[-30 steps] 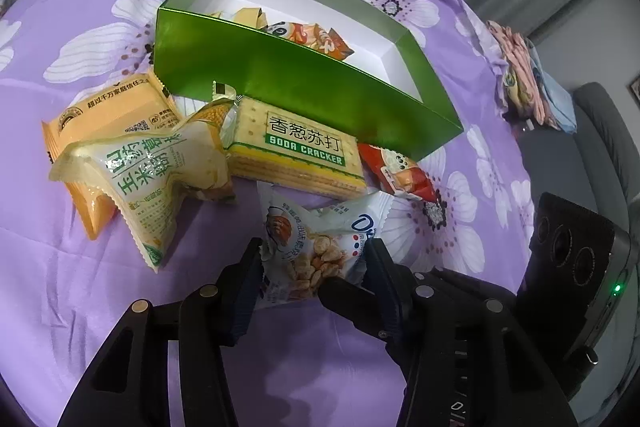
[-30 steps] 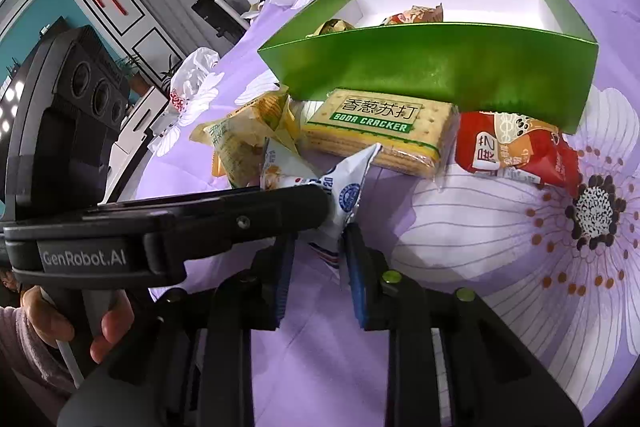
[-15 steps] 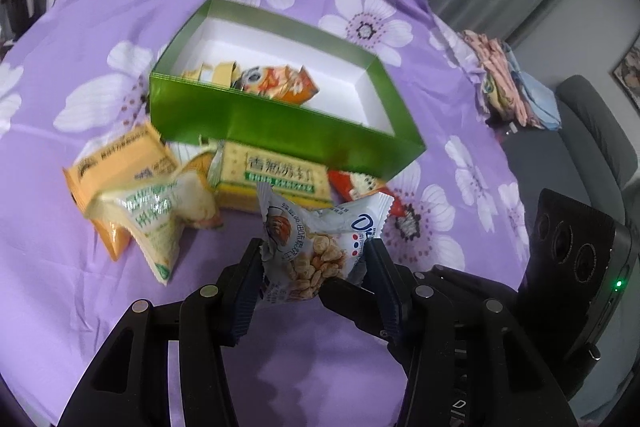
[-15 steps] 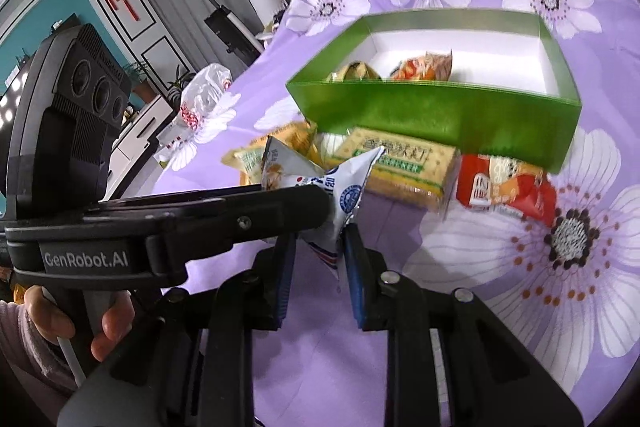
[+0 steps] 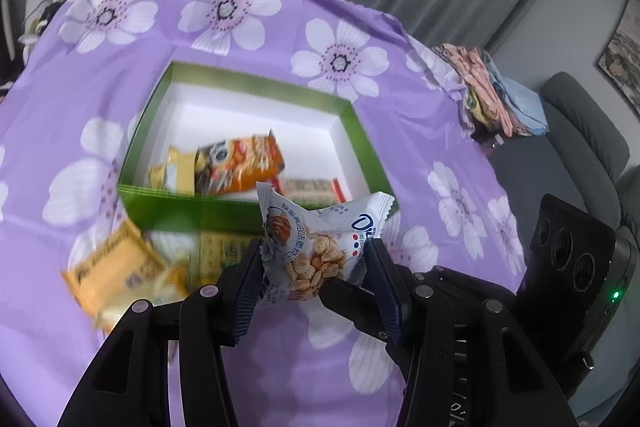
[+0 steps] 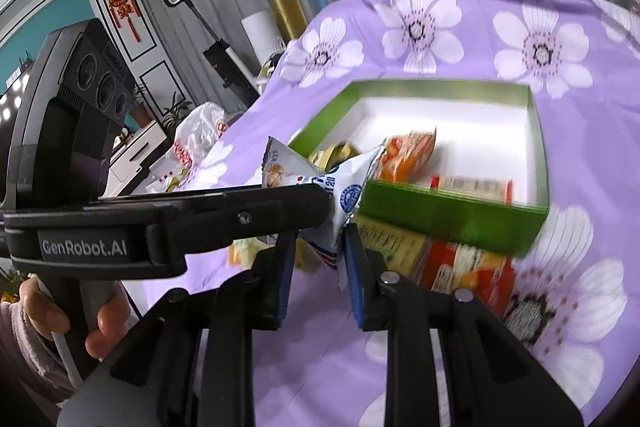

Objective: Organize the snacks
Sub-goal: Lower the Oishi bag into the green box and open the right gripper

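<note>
A white snack packet [image 5: 316,239] with crackers printed on it hangs in the air just in front of the green box [image 5: 200,213]. My left gripper [image 5: 313,259] is shut on its lower half. My right gripper [image 6: 319,247] is shut on the packet [image 6: 316,187] at one side edge. The box [image 6: 448,213] has a white inside with an orange packet [image 5: 240,167], a yellow one [image 5: 172,175] and a red-edged bar [image 5: 312,187]. An orange-yellow packet [image 5: 112,271], a soda cracker pack [image 5: 228,251] and a red packet [image 6: 468,271] lie on the cloth before the box.
The table wears a purple cloth with white flowers [image 5: 224,11]. Folded cloths [image 5: 496,99] sit at its right edge, beside a grey armchair [image 5: 580,131]. A white plastic bag [image 6: 196,139] lies off the left side. A person's hand [image 6: 104,323] grips the left tool's handle.
Both grippers have risen together with the white packet, lifting it off the cloth. The box's inside now shows from higher up. Neither grip has changed.
</note>
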A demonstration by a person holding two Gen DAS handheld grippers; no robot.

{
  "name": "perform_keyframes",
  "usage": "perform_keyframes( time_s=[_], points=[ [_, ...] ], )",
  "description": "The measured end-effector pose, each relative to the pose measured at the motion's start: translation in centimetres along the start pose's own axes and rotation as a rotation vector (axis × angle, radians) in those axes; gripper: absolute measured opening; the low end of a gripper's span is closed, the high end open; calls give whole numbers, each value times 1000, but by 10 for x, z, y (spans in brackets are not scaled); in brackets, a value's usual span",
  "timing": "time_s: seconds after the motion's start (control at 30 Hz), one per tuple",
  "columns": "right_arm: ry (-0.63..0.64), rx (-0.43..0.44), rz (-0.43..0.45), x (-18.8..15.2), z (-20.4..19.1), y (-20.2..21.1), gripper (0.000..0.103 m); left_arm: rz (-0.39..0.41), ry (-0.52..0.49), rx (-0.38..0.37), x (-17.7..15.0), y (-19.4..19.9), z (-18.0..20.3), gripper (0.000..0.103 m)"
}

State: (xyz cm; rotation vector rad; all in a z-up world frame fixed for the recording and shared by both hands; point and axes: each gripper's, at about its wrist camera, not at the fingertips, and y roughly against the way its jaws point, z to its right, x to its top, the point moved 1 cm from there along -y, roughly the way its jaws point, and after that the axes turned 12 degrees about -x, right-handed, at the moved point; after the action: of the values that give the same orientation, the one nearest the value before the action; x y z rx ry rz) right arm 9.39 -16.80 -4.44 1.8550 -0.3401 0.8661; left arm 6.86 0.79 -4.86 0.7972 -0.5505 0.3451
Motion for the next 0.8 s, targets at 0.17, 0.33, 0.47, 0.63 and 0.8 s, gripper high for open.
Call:
perform_keyframes(
  time_s=[0.17, 0.33, 0.47, 0.63, 0.8],
  points=[
    [-18, 0, 29, 23, 13, -12, 25, 0, -11, -9, 27, -9, -4, 52],
    [-20, -6, 26, 36, 21, -30, 25, -23, 3, -15, 46, -23, -17, 52],
    [-32, -9, 5, 43, 28, -46, 25, -42, 31, -8, 57, -37, -30, 52],
    [-38, -26, -44, 47, 34, -68, 26, -69, 76, 9, 63, -56, -47, 52],
    [-43, -39, -73, 47, 38, -82, 27, -80, 109, 29, 62, -67, -57, 52]
  ],
)
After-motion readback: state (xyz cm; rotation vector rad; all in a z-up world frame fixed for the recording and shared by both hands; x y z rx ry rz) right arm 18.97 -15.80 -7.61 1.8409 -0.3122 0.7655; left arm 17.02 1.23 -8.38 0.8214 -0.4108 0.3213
